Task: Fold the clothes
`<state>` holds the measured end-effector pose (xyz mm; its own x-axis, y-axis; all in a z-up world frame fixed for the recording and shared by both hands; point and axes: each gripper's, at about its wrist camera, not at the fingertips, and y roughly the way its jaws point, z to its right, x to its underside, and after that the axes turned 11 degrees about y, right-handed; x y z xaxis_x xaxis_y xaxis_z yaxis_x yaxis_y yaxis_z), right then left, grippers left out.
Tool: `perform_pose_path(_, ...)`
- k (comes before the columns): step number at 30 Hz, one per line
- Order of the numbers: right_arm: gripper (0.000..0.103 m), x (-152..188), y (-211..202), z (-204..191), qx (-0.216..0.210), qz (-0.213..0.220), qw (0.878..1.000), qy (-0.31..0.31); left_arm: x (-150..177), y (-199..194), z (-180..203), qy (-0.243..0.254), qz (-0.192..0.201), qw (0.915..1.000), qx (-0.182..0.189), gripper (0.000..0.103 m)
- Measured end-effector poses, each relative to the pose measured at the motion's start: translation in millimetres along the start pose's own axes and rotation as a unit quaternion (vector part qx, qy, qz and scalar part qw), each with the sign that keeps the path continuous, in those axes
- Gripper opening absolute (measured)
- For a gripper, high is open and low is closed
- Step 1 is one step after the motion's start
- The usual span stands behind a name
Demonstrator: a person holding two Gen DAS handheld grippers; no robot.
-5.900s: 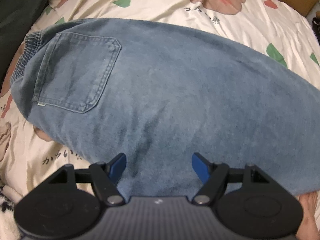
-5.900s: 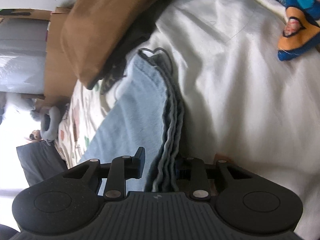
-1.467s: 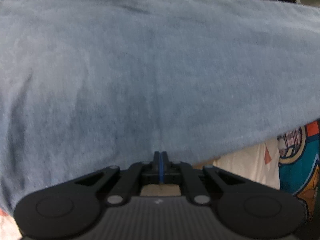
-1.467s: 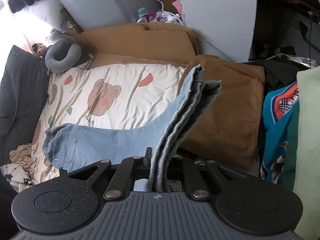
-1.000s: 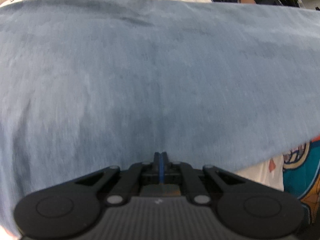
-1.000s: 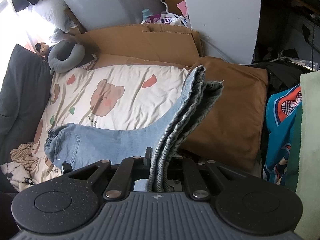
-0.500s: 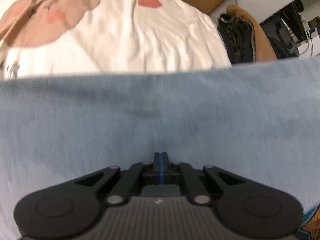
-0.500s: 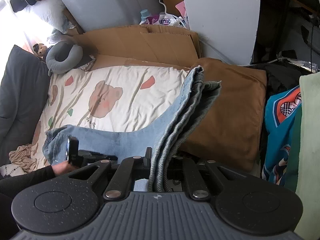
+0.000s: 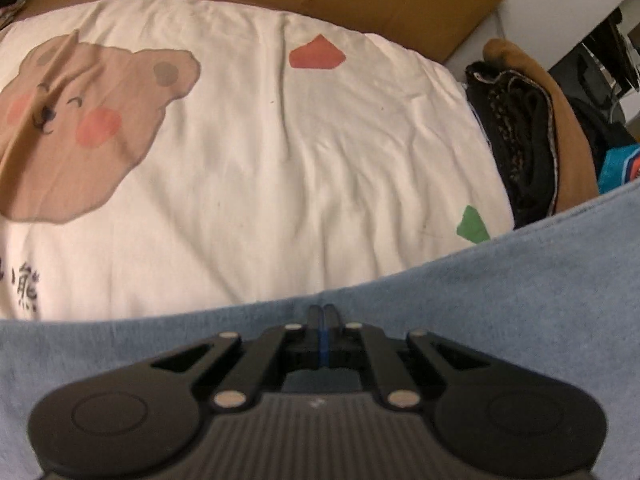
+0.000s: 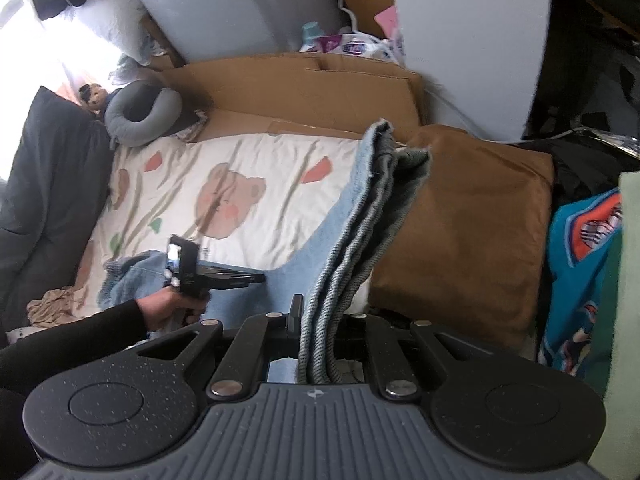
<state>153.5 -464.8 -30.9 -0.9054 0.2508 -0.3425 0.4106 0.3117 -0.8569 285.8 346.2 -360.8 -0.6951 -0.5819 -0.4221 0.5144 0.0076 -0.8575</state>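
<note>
- right tongs (image 10: 316,312) pinch a thick bunch of jeans (image 10: 360,240) at the hem end; the stacked denim edges stand up between the two arms and lean toward the brown cushion (image 10: 472,240).
- from that bunch the jeans run down and away across the bed (image 10: 260,168), their far end lying crumpled on the sheet near the dark blanket (image 10: 48,200).
- left tongs (image 9: 323,312) are pressed together; blue pads meet in a thin line. whether any cloth is caught between them cannot be told.
- in the left wrist view, denim (image 9: 500,300) fills the band just under and around the left tongs, its upper edge running across the frame.
- in the right wrist view the left tongs (image 10: 260,278) hover over the middle of the jeans, carried by a hand (image 10: 176,304) in a black sleeve (image 10: 72,340).
- sheet is cream with a bear print (image 9: 80,120) and small red and green shapes.
- cardboard (image 10: 300,92) stands along the far side of the bed; a grey neck pillow (image 10: 140,116) lies at its corner.
- teal and orange cloth (image 10: 584,264) sits right of the cushion.
</note>
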Motion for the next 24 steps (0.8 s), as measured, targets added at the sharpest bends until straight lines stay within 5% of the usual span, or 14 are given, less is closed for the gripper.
perform_pose_path(3, 0.008, -3.9, -0.9, -15.0, -0.006, -0.003, 1.000, -0.009, -9.6, 6.7, 11.2, -0.009, 0.008, 0.9999, 0.003, 0.018)
perform_pose_path(5, 0.008, -6.8, -1.7, -25.2, -0.012, -0.005, 1.000, -0.010, -11.2, 4.0, 18.5, -0.013, 0.019, 0.9997, -0.001, 0.050)
perform_pose_path(6, 0.008, -8.6, -1.6, -29.9, -0.014, -0.005, 1.000, -0.011, -8.7, -3.0, 20.9, -0.015, 0.026, 0.9995, -0.007, 0.054)
perform_pose_path(14, 0.008, -18.0, -4.6, -84.6, -0.036, -0.010, 0.999, -0.034, 18.2, -61.8, 12.7, -0.057, 0.049, 0.9959, -0.049, 0.063)
perform_pose_path(24, 0.008, -24.6, 17.0, -169.2, -0.066, -0.041, 0.995, -0.057, 76.0, -167.8, 1.7, -0.132, 0.083, 0.9811, -0.114, 0.065)
